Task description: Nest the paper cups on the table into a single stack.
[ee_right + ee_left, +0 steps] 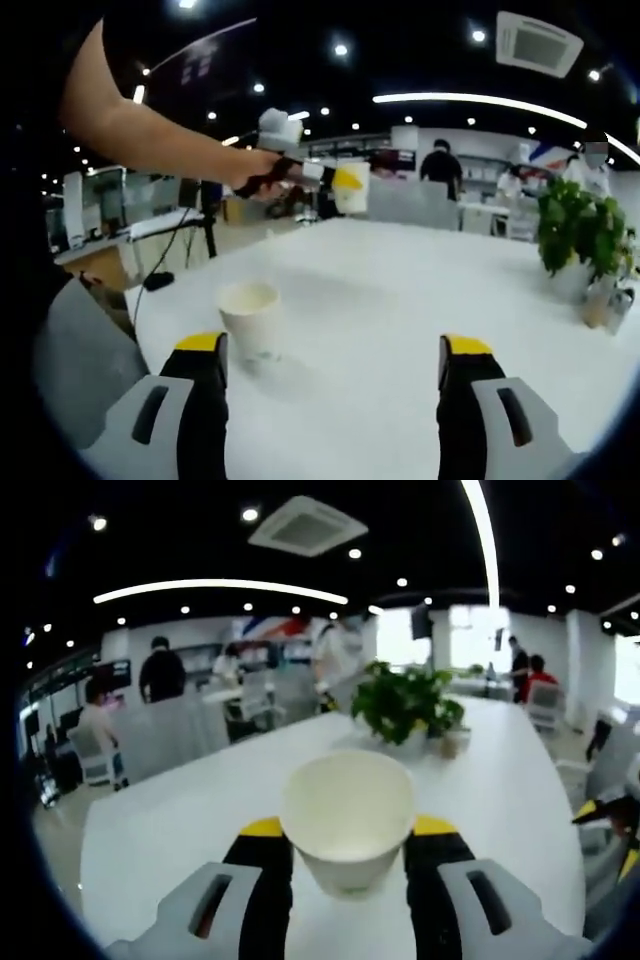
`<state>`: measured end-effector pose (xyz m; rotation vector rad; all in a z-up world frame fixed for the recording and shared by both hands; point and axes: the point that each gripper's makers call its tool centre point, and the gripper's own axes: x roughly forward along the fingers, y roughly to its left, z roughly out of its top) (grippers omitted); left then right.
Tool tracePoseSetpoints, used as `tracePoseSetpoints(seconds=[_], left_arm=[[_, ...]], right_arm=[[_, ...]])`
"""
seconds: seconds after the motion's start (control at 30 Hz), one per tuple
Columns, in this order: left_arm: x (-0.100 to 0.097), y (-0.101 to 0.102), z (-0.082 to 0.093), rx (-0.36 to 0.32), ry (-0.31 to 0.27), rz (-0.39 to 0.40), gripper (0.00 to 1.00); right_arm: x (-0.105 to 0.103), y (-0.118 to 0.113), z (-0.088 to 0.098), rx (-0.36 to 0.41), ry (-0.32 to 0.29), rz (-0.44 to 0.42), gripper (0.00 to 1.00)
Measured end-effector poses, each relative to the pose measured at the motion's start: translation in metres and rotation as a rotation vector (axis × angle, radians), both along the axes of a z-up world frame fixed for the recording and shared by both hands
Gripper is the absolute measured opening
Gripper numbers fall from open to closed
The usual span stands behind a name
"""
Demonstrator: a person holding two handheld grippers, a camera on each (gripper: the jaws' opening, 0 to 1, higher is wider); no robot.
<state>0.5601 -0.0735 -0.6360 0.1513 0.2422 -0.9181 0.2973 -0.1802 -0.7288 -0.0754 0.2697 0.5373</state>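
The left gripper view looks straight into a white paper cup [348, 820] held upright between the left claw's [348, 855] two yellow-tipped jaws, its open mouth facing the camera. The right gripper view takes in that same claw [335, 180] from the side, raised above the far part of the table in the person's hand [262, 170], with the held cup [351, 187] at its tip. It also takes in a second paper cup [249, 318], which stands upright on the table just ahead of the right claw's [333, 365] left jaw and a little inside it, not touching either jaw.

The table [400, 310] is long, white and glossy. A potted plant [405, 708] with green leaves stands well beyond the left claw; in the right gripper view the plant [580, 235] sits far off to the right. At the right edge of the left gripper view a yellow and black part of the other claw pokes in. The room is an open office with dark ceiling, round spot lights, curved light strips and a ceiling vent [306, 525]; several people stand or sit at desks in the background.

The left claw is clenched on the cup, jaws pressed to its sides. The right claw is released, jaws spread wide and holding nothing.
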Motion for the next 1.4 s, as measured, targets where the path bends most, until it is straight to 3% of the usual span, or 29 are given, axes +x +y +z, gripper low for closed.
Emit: tracePoseSetpoints(seconds=[0.93,1.4], left_arm=[[-0.1,0.019,-0.005,0.024,0.0,0.009,0.41],[-0.153,0.019,0.004,0.007,-0.006,0.006,0.42]], right_arm=[[-0.004,0.008,0.008,-0.024,-0.033,0.032,0.84],[-0.003,0.01,0.01,-0.02,-0.034,0.037,0.84]])
